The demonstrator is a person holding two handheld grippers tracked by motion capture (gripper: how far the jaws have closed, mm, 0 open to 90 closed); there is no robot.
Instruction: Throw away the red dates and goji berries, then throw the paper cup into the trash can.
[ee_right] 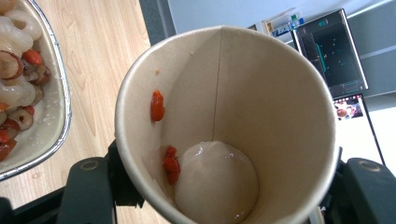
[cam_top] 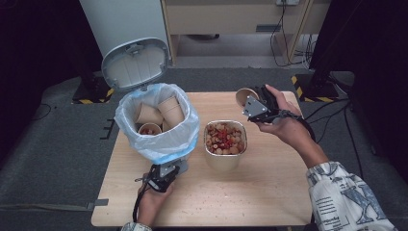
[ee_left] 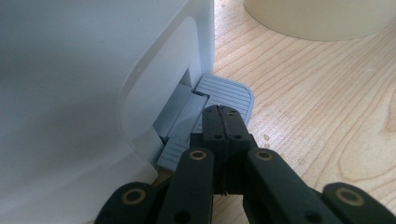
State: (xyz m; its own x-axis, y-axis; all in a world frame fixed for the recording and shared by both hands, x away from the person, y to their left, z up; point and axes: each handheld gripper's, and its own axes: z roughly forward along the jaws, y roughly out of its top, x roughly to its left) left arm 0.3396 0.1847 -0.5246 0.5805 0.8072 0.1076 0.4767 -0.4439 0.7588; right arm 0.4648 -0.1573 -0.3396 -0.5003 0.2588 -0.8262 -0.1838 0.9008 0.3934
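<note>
Two jobs run together: left hand-held gripper (ee_left: 223, 122), jaws shut, should keep pressing the bin's grey pedal (ee_left: 226, 93) so the lid (cam_top: 135, 64) stays up; right hand-held gripper (cam_top: 260, 103), clamping the nearly emptied paper cup (ee_right: 226, 123) beyond the foil tray (cam_top: 225, 140), should carry it over the lined bin (cam_top: 156, 122) before letting go.

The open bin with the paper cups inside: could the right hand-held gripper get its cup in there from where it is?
Probably yes: the lid stands up, the bin's mouth is uncovered, and only the low foil tray lies between.
</note>
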